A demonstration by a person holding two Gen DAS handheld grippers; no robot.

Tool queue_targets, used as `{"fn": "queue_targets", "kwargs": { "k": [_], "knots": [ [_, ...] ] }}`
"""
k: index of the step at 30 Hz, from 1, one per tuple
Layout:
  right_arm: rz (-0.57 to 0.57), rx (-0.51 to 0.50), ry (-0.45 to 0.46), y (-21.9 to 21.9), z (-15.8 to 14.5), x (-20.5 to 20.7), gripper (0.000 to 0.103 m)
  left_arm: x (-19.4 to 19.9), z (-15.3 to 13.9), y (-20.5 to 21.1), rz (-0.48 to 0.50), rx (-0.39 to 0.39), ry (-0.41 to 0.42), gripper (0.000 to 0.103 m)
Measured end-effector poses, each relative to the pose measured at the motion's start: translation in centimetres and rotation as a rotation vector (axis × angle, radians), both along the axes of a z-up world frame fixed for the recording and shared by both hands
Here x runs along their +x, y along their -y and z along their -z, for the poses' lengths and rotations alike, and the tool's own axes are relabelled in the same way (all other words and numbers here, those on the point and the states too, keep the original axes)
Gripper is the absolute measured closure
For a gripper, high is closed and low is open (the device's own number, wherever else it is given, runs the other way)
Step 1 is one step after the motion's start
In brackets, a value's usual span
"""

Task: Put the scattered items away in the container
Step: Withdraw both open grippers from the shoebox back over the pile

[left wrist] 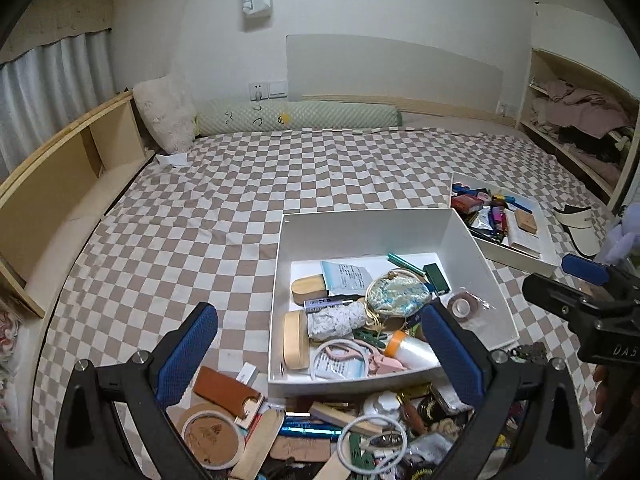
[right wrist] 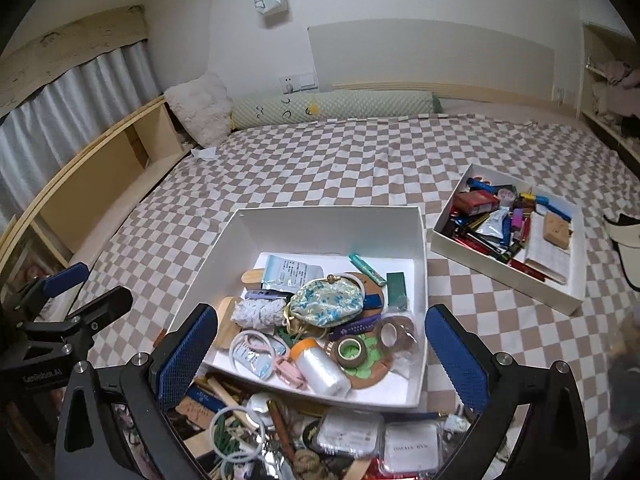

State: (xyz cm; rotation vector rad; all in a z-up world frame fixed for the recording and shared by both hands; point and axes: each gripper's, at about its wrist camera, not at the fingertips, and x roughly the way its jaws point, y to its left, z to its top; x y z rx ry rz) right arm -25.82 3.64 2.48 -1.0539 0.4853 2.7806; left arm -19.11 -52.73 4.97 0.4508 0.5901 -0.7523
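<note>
A white box [left wrist: 380, 222] [right wrist: 332, 222] sits on the checked bed, holding several small items: a floral pouch [left wrist: 396, 294] [right wrist: 326, 300], tape rolls [right wrist: 352, 350], a white bottle with orange cap [right wrist: 320, 368]. A heap of scattered items [left wrist: 320, 428] [right wrist: 300, 436] lies in front of the box, nearest the cameras. My left gripper [left wrist: 320, 352] is open and empty above the heap and the box's near wall. My right gripper [right wrist: 320, 356] is open and empty, likewise over the box's near edge. Each gripper shows in the other's view, the right one [left wrist: 580, 280] and the left one [right wrist: 72, 284].
A second white tray [left wrist: 516, 252] [right wrist: 516, 268] full of pens and small items lies to the right. A white visor cap [left wrist: 580, 224] lies beyond it. Pillows [left wrist: 296, 118] line the headboard. Wooden shelves [left wrist: 60, 168] flank the bed's left side.
</note>
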Motion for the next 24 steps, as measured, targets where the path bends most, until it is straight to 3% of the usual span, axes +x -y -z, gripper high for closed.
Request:
{"fn": "queue_targets", "kwargs": {
  "k": [14,24],
  "knots": [
    [-0.012,0.062,-0.043,2.8,-2.2,5.7,0.0,-3.7,-0.9,-3.5,0.027,-0.028,-0.015,0.0],
    [-0.021,0.114,-0.018,3.8,-1.6,7.4,0.0,-5.7,-0.3,-4.7,0.062,-0.007,-0.031,0.0]
  ]
}}
